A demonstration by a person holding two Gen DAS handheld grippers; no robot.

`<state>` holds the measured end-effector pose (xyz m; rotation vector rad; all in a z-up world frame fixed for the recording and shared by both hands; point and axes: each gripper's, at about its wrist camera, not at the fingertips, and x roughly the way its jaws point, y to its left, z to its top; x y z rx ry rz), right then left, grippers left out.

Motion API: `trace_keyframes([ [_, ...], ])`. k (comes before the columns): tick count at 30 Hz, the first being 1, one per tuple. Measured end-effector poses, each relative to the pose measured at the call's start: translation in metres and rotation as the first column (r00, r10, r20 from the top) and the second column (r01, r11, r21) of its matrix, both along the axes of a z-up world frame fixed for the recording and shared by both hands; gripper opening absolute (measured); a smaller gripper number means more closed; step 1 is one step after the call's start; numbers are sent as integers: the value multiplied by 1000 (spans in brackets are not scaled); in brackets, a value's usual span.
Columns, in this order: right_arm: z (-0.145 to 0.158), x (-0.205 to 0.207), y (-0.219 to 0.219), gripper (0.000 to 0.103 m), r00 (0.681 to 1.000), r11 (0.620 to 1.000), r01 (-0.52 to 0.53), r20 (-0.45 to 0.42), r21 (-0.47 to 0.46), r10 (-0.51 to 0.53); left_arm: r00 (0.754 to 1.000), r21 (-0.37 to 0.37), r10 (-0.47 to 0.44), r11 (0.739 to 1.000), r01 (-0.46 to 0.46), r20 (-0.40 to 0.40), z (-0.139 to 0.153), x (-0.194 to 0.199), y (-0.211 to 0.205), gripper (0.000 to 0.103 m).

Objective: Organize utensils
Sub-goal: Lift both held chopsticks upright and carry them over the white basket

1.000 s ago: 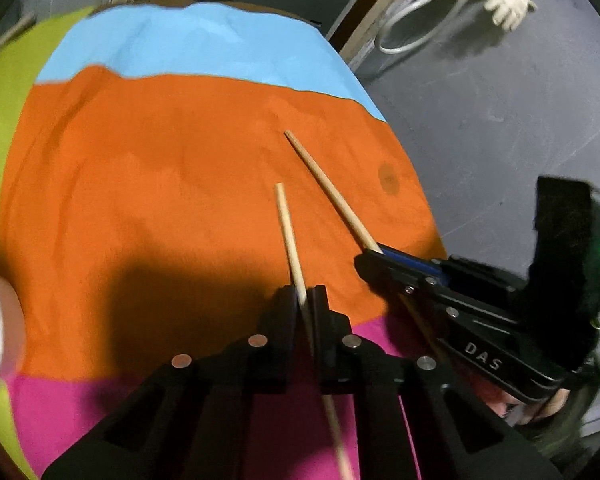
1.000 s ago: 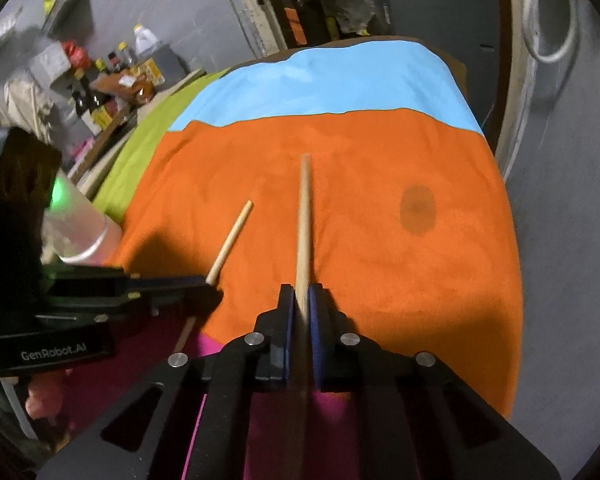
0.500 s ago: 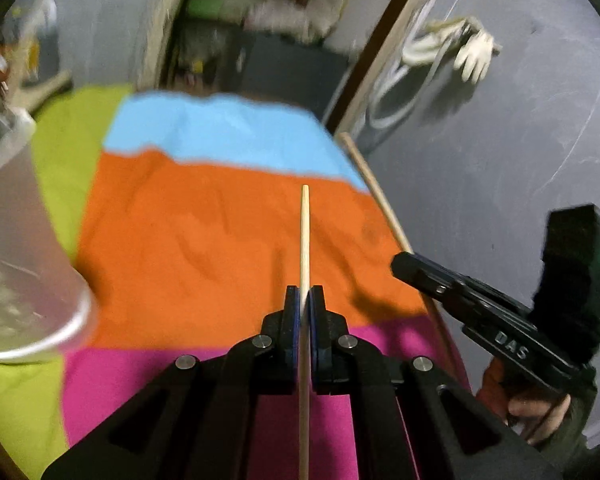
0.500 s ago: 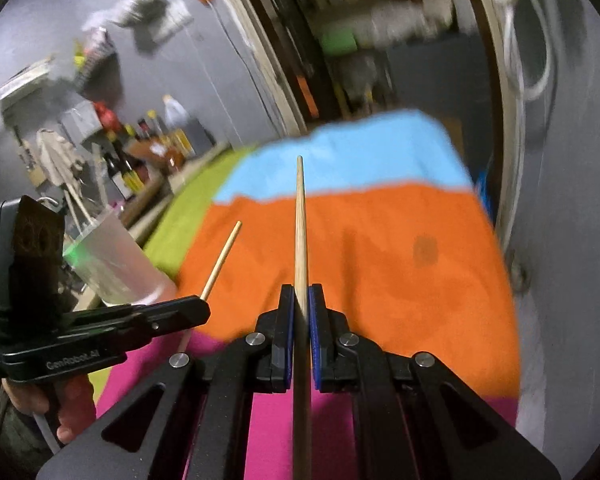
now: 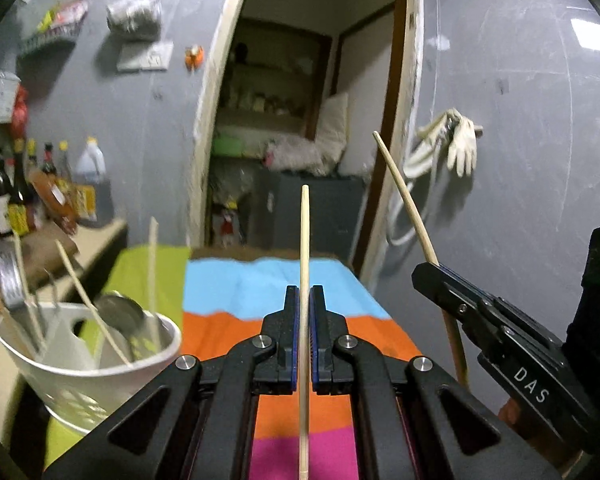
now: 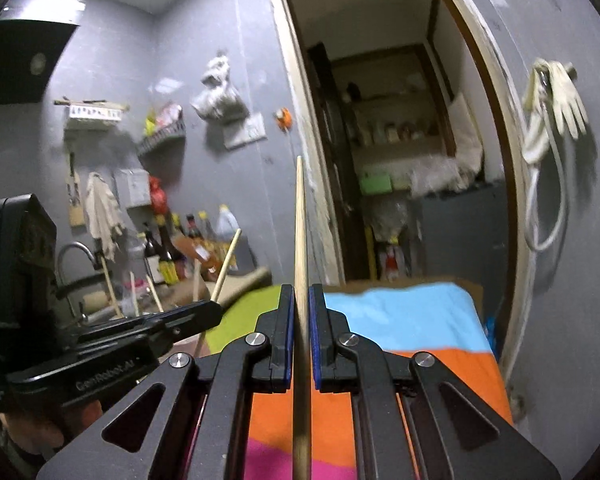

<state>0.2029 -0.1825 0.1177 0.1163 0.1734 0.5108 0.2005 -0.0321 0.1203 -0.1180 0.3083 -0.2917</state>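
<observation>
My left gripper [image 5: 304,300] is shut on a wooden chopstick [image 5: 304,240] that points up and forward above the striped cloth [image 5: 260,292]. To its right, the right gripper [image 5: 424,276] holds a second chopstick [image 5: 400,188], tilted upward. In the right wrist view my right gripper [image 6: 300,300] is shut on that chopstick [image 6: 300,220], and the left gripper [image 6: 216,312] with its chopstick [image 6: 228,264] shows at the left. A white utensil holder [image 5: 80,364] stands at the lower left with several chopsticks [image 5: 88,292] and metal utensils [image 5: 10,284] in it.
Bottles [image 5: 48,192] crowd a counter at the left, beside a tap [image 6: 74,252]. An open doorway [image 5: 300,140] lies straight ahead behind the table. Gloves [image 5: 460,140] and a hose hang on the grey wall at the right. A person's hand [image 6: 32,428] grips the left tool.
Both grippers rose from the cloth with their chopsticks and tilted up from looking down to nearly level. The utensil holder came into view at the left.
</observation>
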Motion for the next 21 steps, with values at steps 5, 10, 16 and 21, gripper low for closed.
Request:
trace_keyframes([
  [5, 11, 0, 14, 5, 999, 998, -41, 38, 47, 39, 998, -6, 47, 999, -47, 45, 7, -10, 21, 2],
  [10, 26, 10, 34, 5, 994, 987, -100, 61, 123, 93, 992, -37, 100, 995, -98, 77, 21, -11, 59, 2],
  [16, 39, 17, 70, 5, 984, 973, -144, 129, 179, 122, 973, -60, 194, 980, -188, 126, 35, -9, 108, 2],
  [21, 40, 24, 102, 5, 975, 964, -180, 167, 198, 147, 942, -105, 276, 960, -260, 189, 39, -9, 151, 2],
])
